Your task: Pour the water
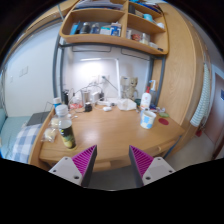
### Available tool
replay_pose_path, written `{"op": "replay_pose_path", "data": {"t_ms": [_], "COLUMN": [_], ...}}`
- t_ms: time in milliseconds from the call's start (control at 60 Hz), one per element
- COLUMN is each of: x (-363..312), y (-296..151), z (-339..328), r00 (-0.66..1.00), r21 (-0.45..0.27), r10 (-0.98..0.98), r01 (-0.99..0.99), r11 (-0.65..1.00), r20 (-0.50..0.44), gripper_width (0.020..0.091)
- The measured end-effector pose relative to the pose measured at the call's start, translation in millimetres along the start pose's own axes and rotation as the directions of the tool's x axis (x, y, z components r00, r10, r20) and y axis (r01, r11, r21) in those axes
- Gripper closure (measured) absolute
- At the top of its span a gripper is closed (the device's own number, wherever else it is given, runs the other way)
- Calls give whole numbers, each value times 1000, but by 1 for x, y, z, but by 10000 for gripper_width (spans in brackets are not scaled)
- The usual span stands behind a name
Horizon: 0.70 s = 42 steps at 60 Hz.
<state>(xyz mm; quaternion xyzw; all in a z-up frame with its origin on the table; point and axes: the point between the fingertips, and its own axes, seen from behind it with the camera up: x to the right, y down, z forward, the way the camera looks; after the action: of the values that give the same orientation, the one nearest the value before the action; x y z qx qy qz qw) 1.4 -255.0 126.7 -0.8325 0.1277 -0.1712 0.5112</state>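
A clear plastic bottle (66,130) with a white cap and a pale label stands near the left end of the wooden desk (105,135). A low glass jar (50,132) sits just left of it. My gripper (112,160) hangs in front of the desk's near edge, well short of the bottle. Its two magenta pads (85,158) are spread wide apart and nothing is between them. The bottle lies beyond and to the left of the left finger.
A white bottle with a red top (146,100) and a small cup (148,119) stand at the desk's right. Clutter and a soft toy (129,88) line the back. A wooden shelf (112,28) hangs above. A bed (18,140) lies at the left.
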Motion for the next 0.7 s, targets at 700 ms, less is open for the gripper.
{"op": "replay_pose_path", "data": {"t_ms": [700], "x": [-181], "y": [-24], "z": [106], "r00": [958], "r21": [237], "r10": [-68], "r01": [1], "r11": [971], "r20": [278], "gripper_width": [467]}}
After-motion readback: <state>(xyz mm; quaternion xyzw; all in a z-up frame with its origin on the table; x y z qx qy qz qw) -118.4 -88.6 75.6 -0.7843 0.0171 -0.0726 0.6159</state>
